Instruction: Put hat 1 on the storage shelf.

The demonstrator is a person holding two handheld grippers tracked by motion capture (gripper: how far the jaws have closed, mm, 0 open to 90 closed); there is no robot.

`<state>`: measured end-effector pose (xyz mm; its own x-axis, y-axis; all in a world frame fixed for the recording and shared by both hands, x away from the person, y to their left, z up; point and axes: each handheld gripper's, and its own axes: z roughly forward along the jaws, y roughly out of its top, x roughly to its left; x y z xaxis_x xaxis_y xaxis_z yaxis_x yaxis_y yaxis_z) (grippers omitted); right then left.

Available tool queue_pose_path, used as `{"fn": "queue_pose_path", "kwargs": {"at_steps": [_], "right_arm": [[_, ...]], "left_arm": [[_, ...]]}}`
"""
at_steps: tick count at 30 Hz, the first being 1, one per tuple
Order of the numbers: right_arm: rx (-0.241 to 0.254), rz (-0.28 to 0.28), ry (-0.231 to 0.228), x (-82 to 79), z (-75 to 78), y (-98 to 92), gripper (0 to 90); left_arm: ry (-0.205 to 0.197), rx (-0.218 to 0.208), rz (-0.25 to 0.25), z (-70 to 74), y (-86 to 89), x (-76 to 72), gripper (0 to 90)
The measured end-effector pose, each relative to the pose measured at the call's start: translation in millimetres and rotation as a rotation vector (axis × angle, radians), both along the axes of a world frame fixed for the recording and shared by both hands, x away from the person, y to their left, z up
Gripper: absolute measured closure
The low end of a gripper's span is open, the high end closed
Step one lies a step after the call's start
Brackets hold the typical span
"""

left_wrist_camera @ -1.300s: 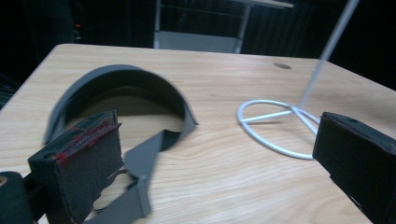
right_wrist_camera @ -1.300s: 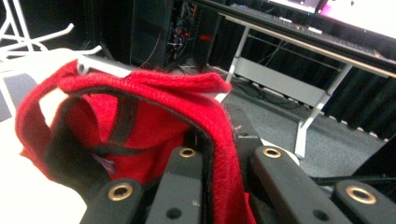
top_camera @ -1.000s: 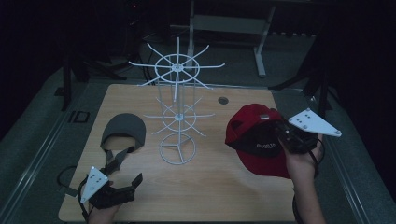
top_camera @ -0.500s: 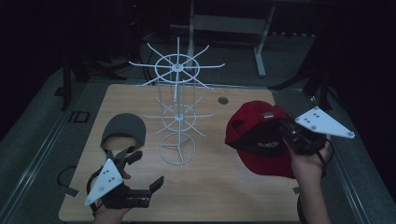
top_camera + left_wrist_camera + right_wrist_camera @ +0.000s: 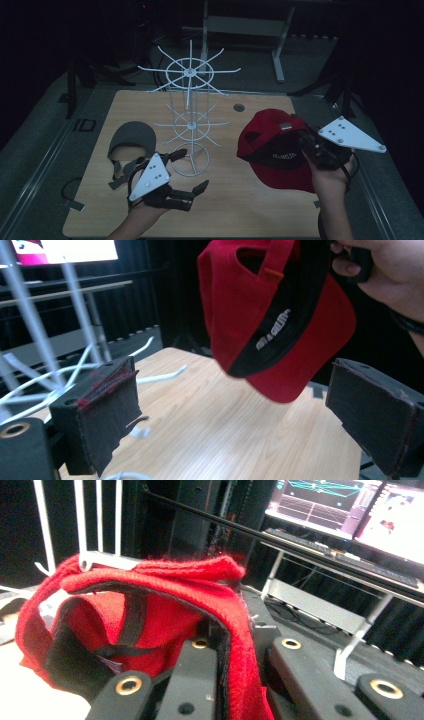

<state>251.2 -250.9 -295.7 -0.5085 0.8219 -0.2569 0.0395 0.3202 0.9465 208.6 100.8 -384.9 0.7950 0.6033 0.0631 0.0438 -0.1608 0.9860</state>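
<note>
The left gripper (image 5: 192, 172) had swung empty, wide-jawed, toward the red cap (image 5: 272, 150) clamped by the right gripper (image 5: 304, 145); it should grasp the rim squarely.

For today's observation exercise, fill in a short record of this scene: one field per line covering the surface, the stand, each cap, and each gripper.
surface: wooden table
stand: white wire rack, upright at mid table, two tiers of prongs
held cap: red cap, lifted off the table, inside facing the camera in the left gripper view
other cap: grey cap, lying on the table left of the rack
right gripper: shut on the red cap's edge
left gripper: jaws wide apart with nothing between them, just been closing slightly, near the rack's base
</note>
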Motion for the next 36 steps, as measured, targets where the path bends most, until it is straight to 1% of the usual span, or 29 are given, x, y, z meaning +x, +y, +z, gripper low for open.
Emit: {"fn": "queue_pose_path", "kwargs": {"at_steps": [5, 8, 9, 10, 11, 12, 13, 16, 18, 20, 22, 23, 24, 25, 28, 30, 32, 34, 35, 36], "right_arm": [[-0.005, 0.024, -0.015, -5.4, 2.9, 5.6, 85.8], [0.001, 0.043, -0.012, -6.8, 4.3, 8.0, 85.7], [0.001, 0.043, -0.012, -6.8, 4.3, 8.0, 85.7], [-0.001, 0.049, -0.012, -7.6, 4.6, 9.2, 85.7], [-0.010, 0.055, -0.021, -10.0, 4.8, 12.5, 85.7], [-0.012, 0.059, -0.024, -11.2, 5.0, 13.3, 85.7], [-0.011, 0.061, -0.026, -12.6, 5.3, 14.2, 85.7], [-0.014, 0.067, -0.034, -15.3, 6.7, 16.1, 85.8], [-0.013, 0.073, -0.037, -16.5, 8.0, 16.7, 85.7], [-0.011, 0.082, -0.038, -17.3, 9.1, 17.2, 85.7], [-0.012, 0.085, -0.037, -18.7, 9.9, 18.2, 85.7], [-0.011, 0.088, -0.038, -19.1, 10.0, 18.5, 85.7], [-0.011, 0.091, -0.039, -19.5, 10.1, 18.8, 85.7], [-0.012, 0.093, -0.038, -19.9, 9.9, 19.2, 85.7], [-0.016, 0.098, -0.037, -20.5, 9.3, 19.9, 85.7], [-0.016, 0.101, -0.034, -20.3, 8.6, 19.9, 85.7], [-0.016, 0.106, -0.033, -19.9, 7.7, 20.0, 85.7], [-0.017, 0.107, -0.031, -19.7, 6.5, 20.8, 85.7], [-0.016, 0.110, -0.028, -19.4, 5.8, 21.0, 85.7], [-0.019, 0.111, -0.025, -19.4, 5.1, 21.3, 85.7]], "left_arm": [[-0.013, 0.009, -0.019, 9.4, -19.2, 11.5, 7.1], [-0.017, 0.021, -0.028, 12.2, -28.8, 16.8, 7.1], [-0.017, 0.021, -0.028, 12.2, -28.8, 16.8, 7.1], [-0.017, 0.025, -0.026, 13.0, -34.9, 20.8, 7.1], [-0.021, 0.034, -0.028, 13.4, -37.7, 22.6, 7.1], [-0.026, 0.041, -0.020, 13.8, -40.5, 24.1, 7.1], [-0.029, 0.040, -0.021, 14.0, -43.0, 25.2, 7.1], [-0.032, 0.064, -0.031, 15.4, -52.1, 29.6, 7.1], [-0.023, 0.069, -0.045, 16.3, -58.6, 33.0, 7.1], [-0.025, 0.086, -0.043, 17.3, -64.7, 37.0, 7.1], [-0.012, 0.083, -0.049, 18.7, -68.4, 42.1, 7.2], [-0.015, 0.087, -0.046, 19.7, -69.8, 43.9, 7.2], [-0.016, 0.081, -0.045, 20.6, -70.9, 45.5, 7.3], [-0.018, 0.083, -0.046, 21.7, -71.8, 46.9, 9.8], [-0.029, 0.083, -0.042, 24.5, -75.4, 49.8, 12.3], [-0.029, 0.077, -0.039, 26.4, -77.1, 51.7, 14.0], [-0.034, 0.081, -0.037, 28.5, -79.1, 53.5, 15.5], [-0.034, 0.072, -0.031, 30.6, -80.8, 54.7, 20.9], [-0.037, 0.064, -0.029, 31.6, -81.9, 54.6, 21.4], [-0.046, 0.063, -0.027, 32.6, -83.1, 54.4, 24.2]]}}
